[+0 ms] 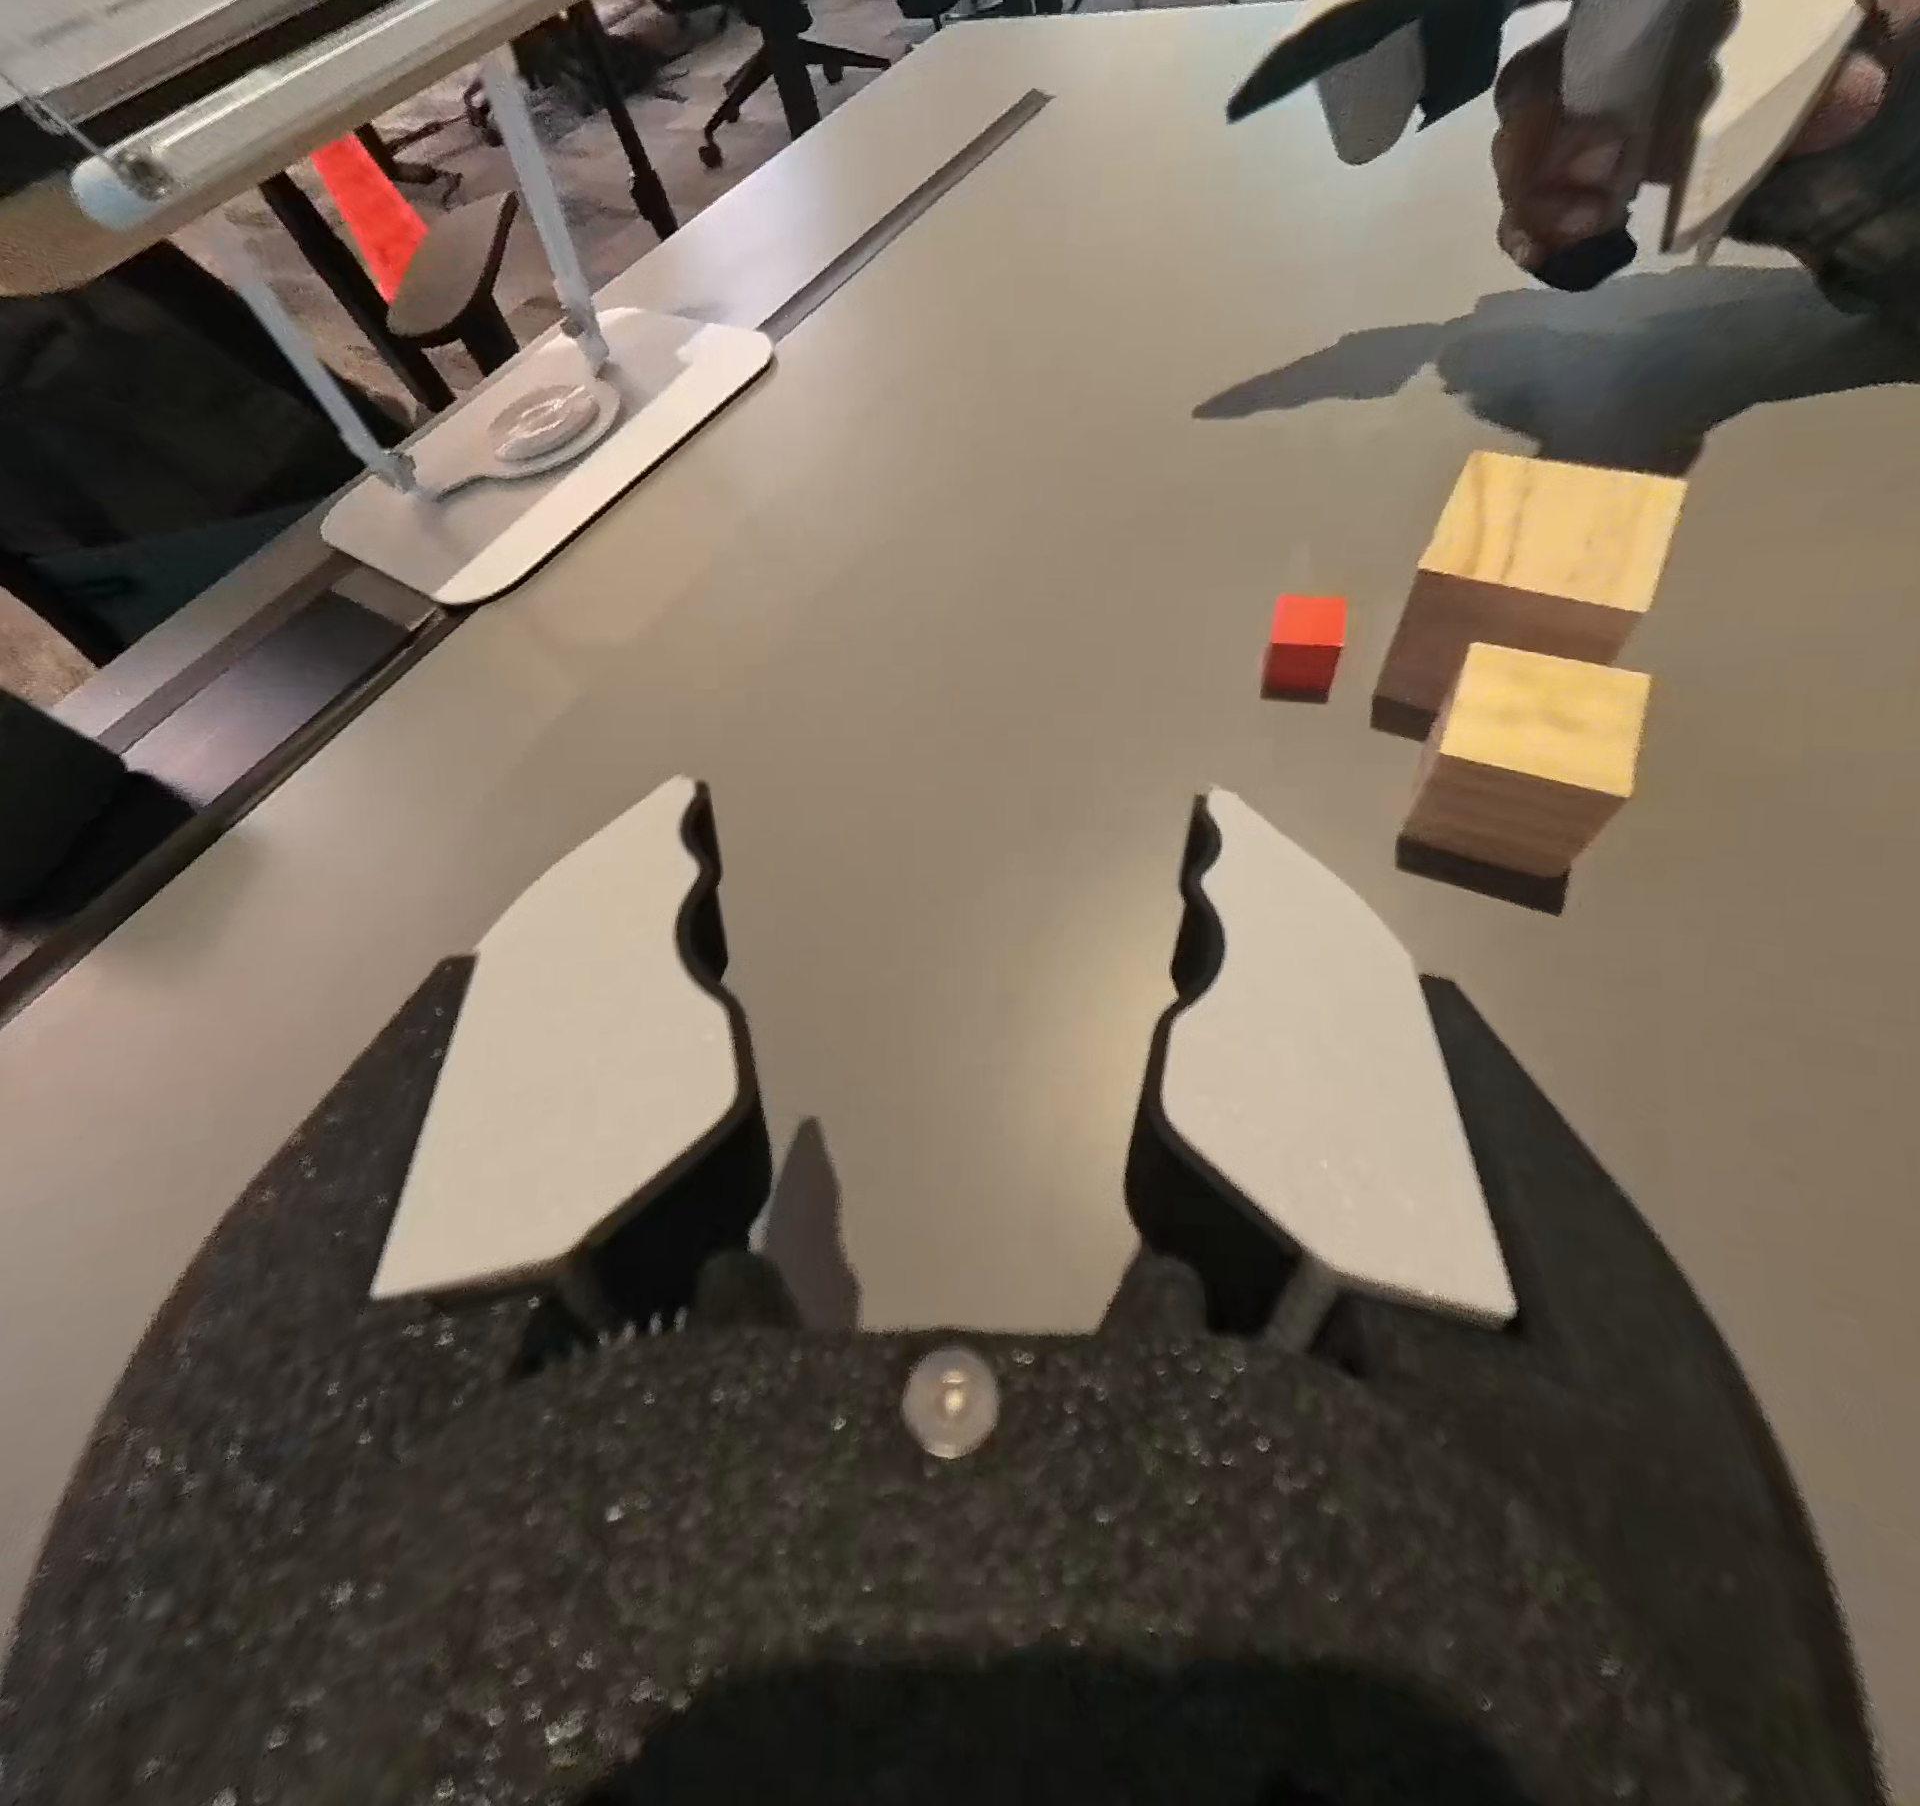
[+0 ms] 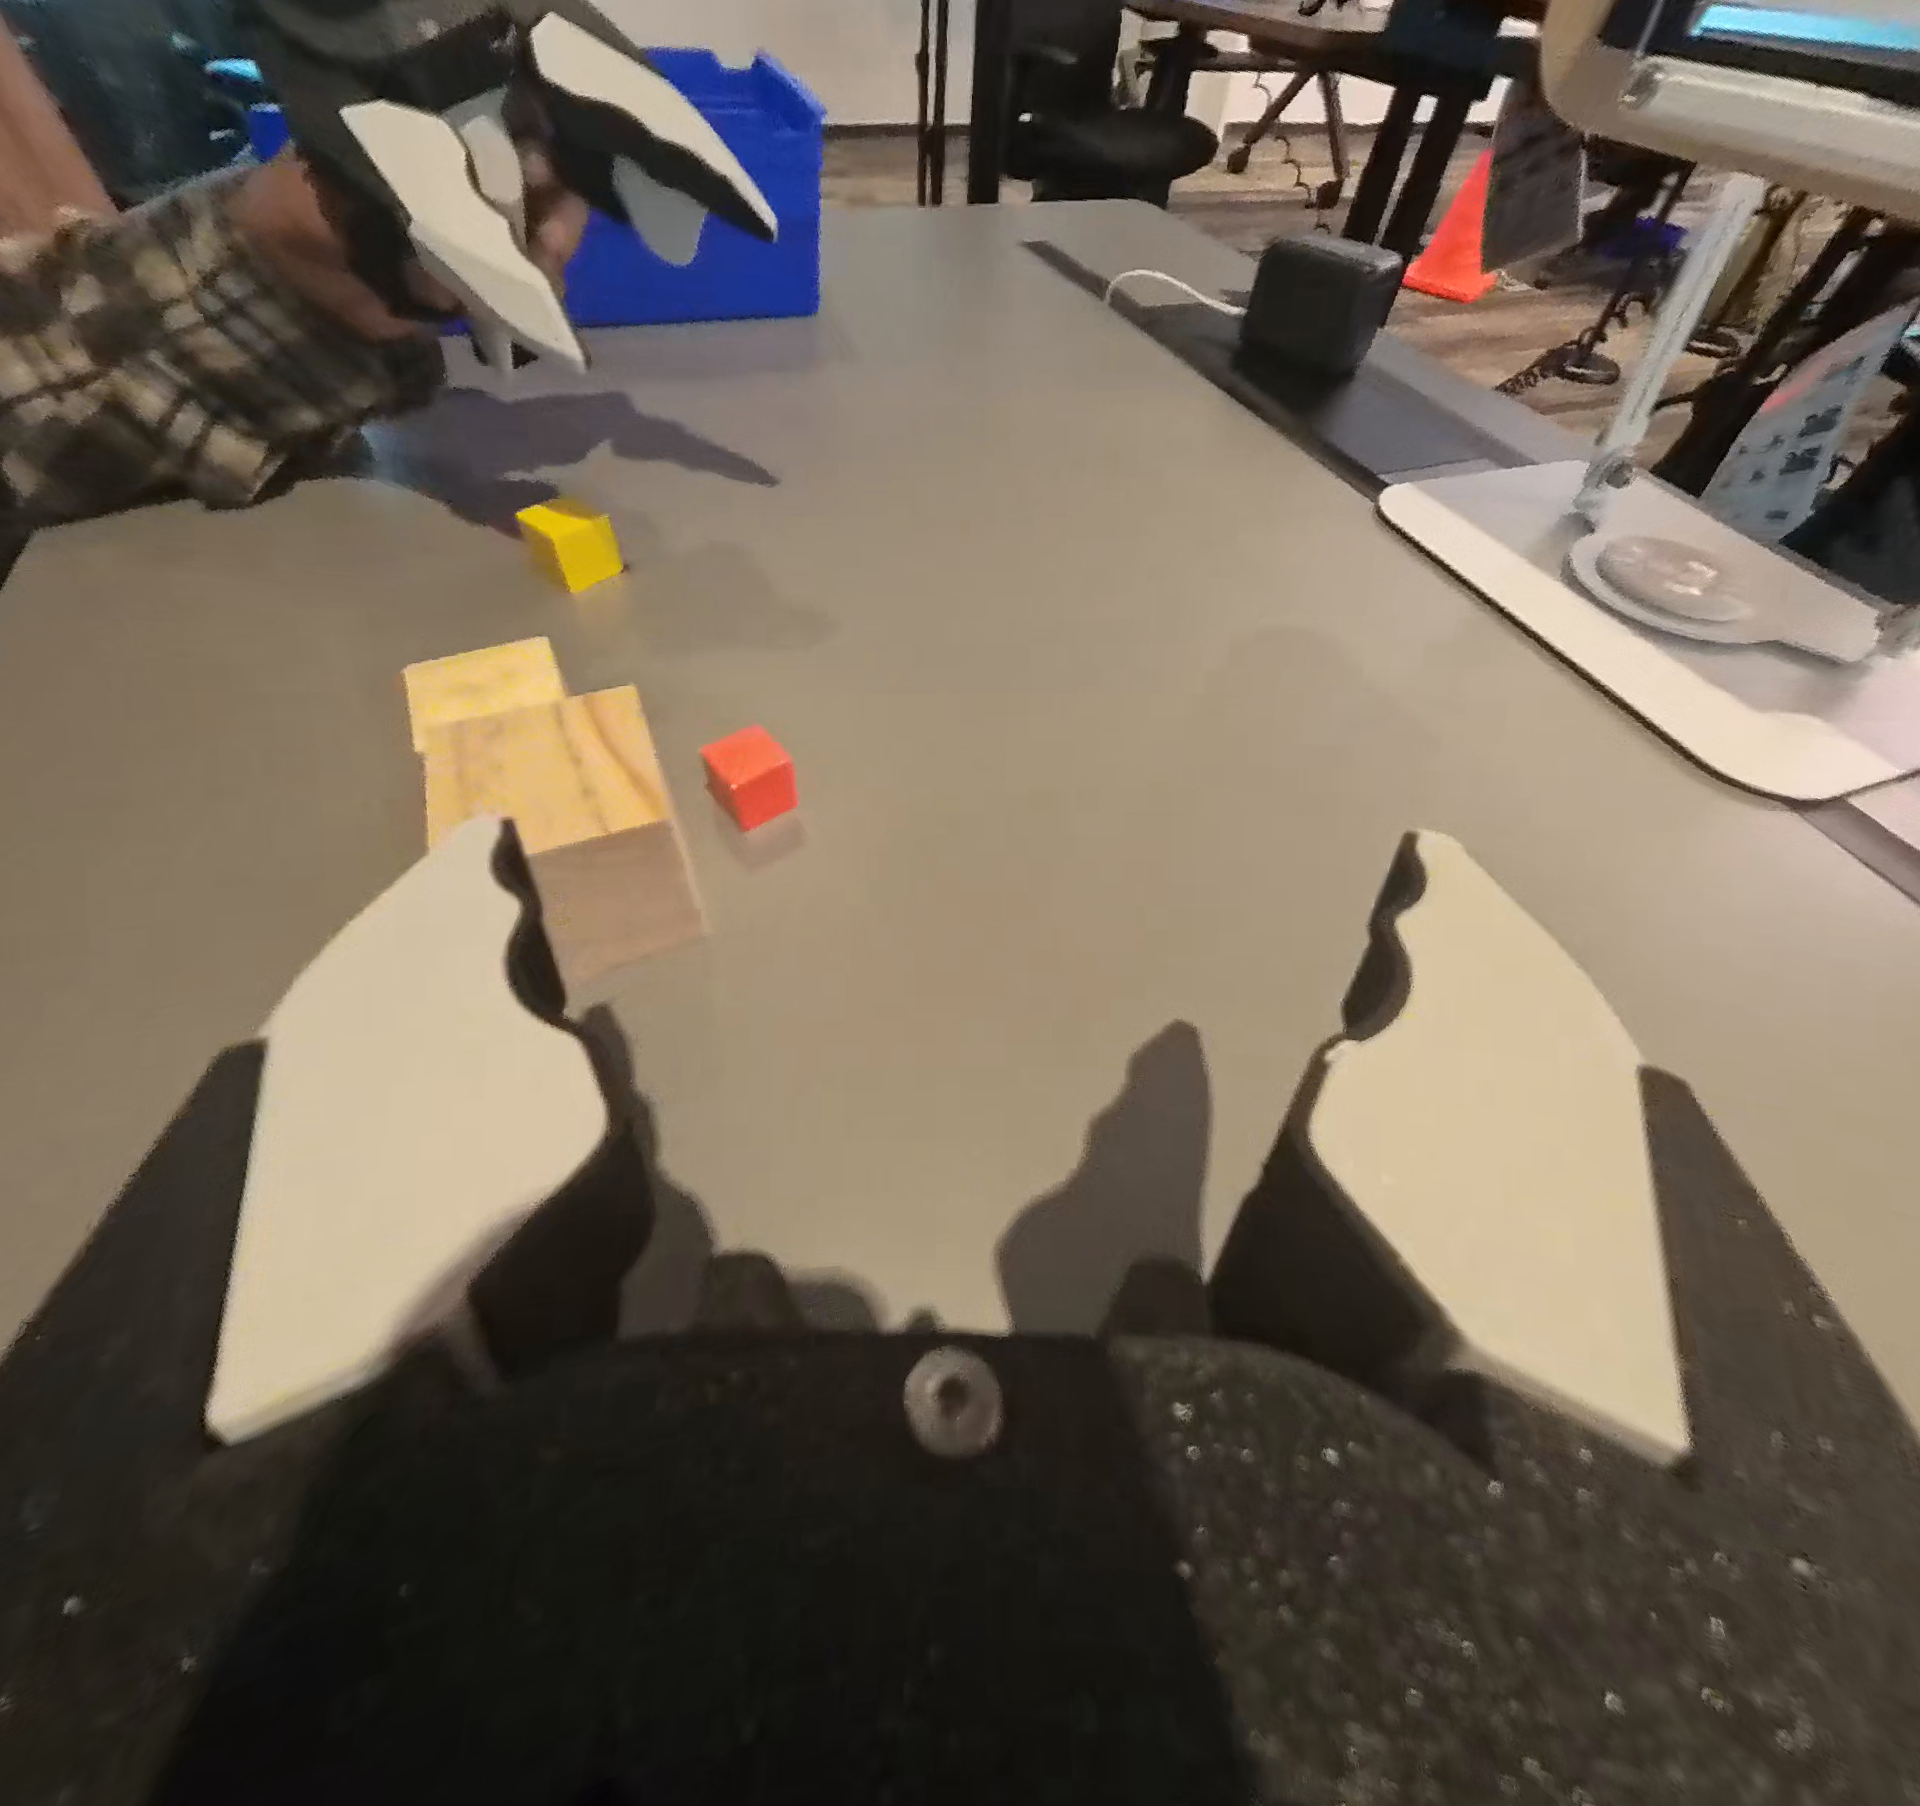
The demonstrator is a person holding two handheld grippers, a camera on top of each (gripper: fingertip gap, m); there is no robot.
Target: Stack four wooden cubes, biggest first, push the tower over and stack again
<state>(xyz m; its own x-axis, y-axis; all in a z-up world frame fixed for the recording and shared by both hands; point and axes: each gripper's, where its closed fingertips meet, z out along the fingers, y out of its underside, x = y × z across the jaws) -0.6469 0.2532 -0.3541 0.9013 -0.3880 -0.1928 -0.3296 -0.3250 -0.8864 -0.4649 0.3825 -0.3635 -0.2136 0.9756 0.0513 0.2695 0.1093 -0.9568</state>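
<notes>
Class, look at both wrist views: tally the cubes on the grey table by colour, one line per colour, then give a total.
Plain wood: 2, the larger cube and the smaller cube, side by side
Red: 1, the red cube
Yellow: 1, the yellow cube, seen only in the right wrist view
Total: 4 cubes, none stacked

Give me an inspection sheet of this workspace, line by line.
Surface: grey table, flat, all cubes on it.
Job's things: big cube and mid cube side by side, apparently touching; red cube apart; yellow cube farther off. Nothing stacked.
Clutter: blue bin, black box, stand base.
Grippers: left gripper open, empty; right gripper open, empty.
Cables: white cable by the box.
Surroundings: chairs, desks, orange cone.
</notes>
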